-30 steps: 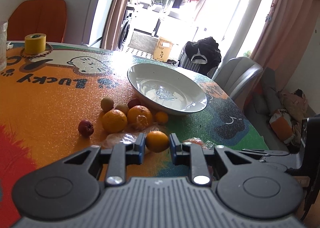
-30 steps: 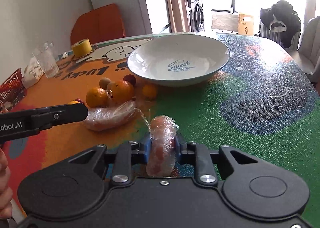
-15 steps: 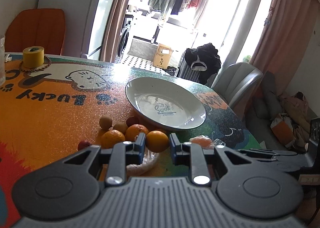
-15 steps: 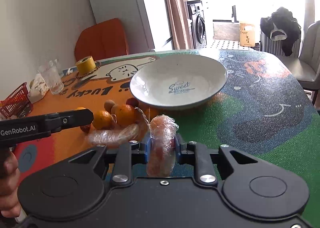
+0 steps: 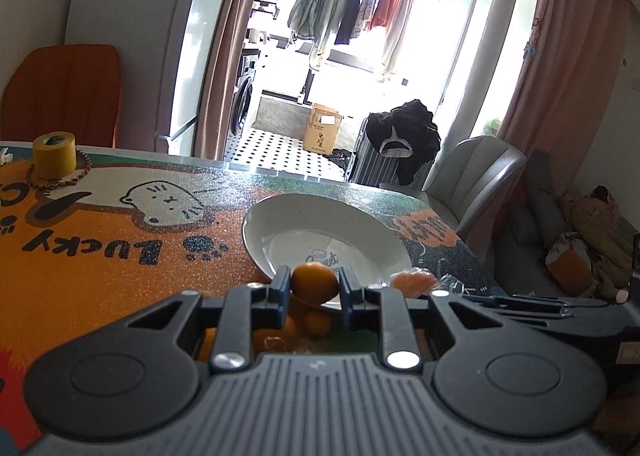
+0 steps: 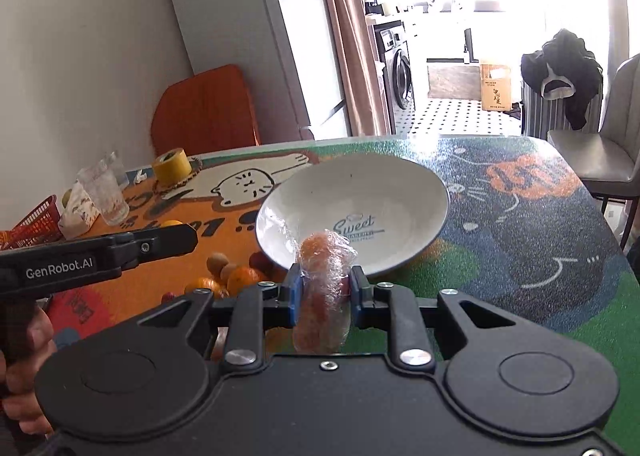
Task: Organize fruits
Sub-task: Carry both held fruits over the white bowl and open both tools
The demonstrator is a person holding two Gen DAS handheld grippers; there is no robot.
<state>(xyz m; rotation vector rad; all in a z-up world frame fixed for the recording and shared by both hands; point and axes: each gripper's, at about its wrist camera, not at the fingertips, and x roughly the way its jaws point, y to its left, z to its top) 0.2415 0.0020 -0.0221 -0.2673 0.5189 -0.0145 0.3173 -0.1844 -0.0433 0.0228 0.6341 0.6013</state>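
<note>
My left gripper [image 5: 314,288] is shut on a small orange [image 5: 314,283] and holds it above the table, just before the near rim of the white bowl [image 5: 280,223]. My right gripper [image 6: 325,292] is shut on an orange fruit wrapped in clear plastic film [image 6: 323,288], held above the table in front of the same bowl [image 6: 400,183]. The wrapped fruit also shows in the left wrist view [image 5: 412,283]. Several loose oranges and small fruits [image 6: 236,276] lie on the table left of the bowl, partly hidden by both grippers.
A yellow tape roll [image 5: 54,155] and bead string sit at the table's far left. A glass [image 6: 104,191] and a red basket [image 6: 28,221] stand at the left edge. A grey chair [image 5: 476,179] and an orange chair [image 6: 204,111] flank the table.
Both grippers have risen from the table with their fruit and moved toward the bowl. The loose fruit pile now sits lower, behind the gripper bodies.
</note>
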